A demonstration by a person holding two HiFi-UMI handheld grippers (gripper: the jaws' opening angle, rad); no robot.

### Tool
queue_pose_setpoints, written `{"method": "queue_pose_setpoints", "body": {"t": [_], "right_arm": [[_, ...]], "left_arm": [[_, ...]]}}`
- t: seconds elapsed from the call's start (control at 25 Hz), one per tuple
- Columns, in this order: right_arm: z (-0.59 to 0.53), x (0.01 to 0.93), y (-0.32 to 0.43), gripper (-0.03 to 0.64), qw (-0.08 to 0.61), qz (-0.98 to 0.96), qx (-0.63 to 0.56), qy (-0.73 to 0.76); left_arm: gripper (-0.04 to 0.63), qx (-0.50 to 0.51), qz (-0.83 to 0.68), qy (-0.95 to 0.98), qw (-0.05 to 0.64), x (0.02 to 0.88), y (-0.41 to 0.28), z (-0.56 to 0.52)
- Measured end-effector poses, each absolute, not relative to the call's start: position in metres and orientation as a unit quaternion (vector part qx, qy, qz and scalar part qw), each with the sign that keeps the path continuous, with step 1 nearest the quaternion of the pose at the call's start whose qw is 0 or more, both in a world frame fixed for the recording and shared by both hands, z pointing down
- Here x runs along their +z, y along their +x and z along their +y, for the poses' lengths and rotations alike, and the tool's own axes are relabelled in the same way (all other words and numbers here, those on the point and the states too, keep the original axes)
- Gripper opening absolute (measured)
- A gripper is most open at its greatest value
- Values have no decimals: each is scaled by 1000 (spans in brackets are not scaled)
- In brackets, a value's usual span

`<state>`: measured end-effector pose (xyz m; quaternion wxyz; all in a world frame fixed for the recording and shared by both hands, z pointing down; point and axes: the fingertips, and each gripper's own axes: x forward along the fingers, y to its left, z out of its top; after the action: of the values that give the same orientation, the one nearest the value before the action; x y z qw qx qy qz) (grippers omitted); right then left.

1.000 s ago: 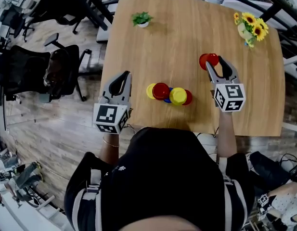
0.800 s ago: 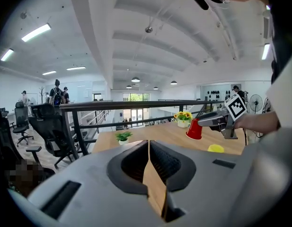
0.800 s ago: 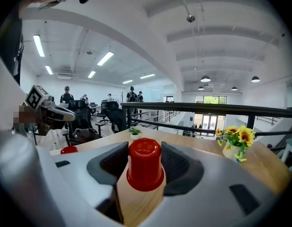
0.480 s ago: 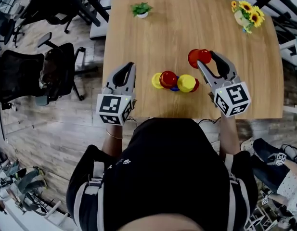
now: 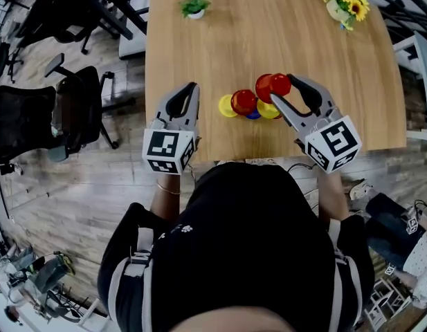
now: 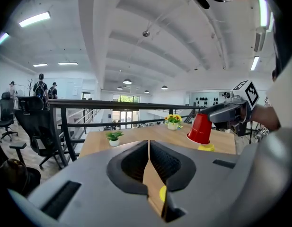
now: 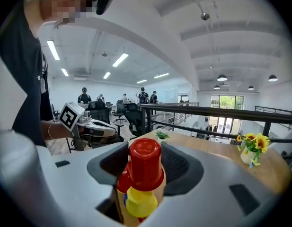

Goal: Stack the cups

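- When u look at the middle of the head view, where's the red cup (image 5: 268,88)?
- Up in the air, upside down. The right gripper (image 5: 281,88) is pinching it. In the right gripper view the jaws squeeze it from both sides.
- What's under it?
- A yellow cup (image 5: 267,110), right below it on the table (image 5: 199,54). Can't tell if the two touch.
- More cups?
- Yep. Just left of it sit the other red cup (image 5: 243,102) and a 2nd yellow cup (image 5: 225,106), w/ a blue cup (image 5: 252,115) peeking out btwn them. They're all bunched up close, near the lower edge of the table.
- And the left gripper (image 5: 192,88)?
- Lower left of the cups, by the table edge, not touching any cup. Its jaws are pressed together w/ nothing in them. The left gripper view shows that plainly.
- What's farther out?
- A little green plant (image 5: 194,7) at the upper left of the table, and sunflowers (image 5: 340,2) at the upper right. Both are far from the cups. A black chair (image 5: 30,120) stands on the wood floor (image 5: 75,199) at the left of the frame.
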<state>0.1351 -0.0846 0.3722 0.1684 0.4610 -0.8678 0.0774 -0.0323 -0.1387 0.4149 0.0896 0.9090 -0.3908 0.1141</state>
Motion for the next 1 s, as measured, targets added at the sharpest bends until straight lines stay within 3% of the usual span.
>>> {"method": "queue_pose_setpoints", "body": {"t": [0.32, 1.0], "right_arm": [[-72, 383, 116, 218, 194, -871, 84, 443], [-72, 380, 108, 232, 183, -876, 75, 440]], "left_arm": [[21, 106, -388, 911, 96, 414, -37, -129], [21, 106, -398, 907, 93, 411, -47, -126]]}}
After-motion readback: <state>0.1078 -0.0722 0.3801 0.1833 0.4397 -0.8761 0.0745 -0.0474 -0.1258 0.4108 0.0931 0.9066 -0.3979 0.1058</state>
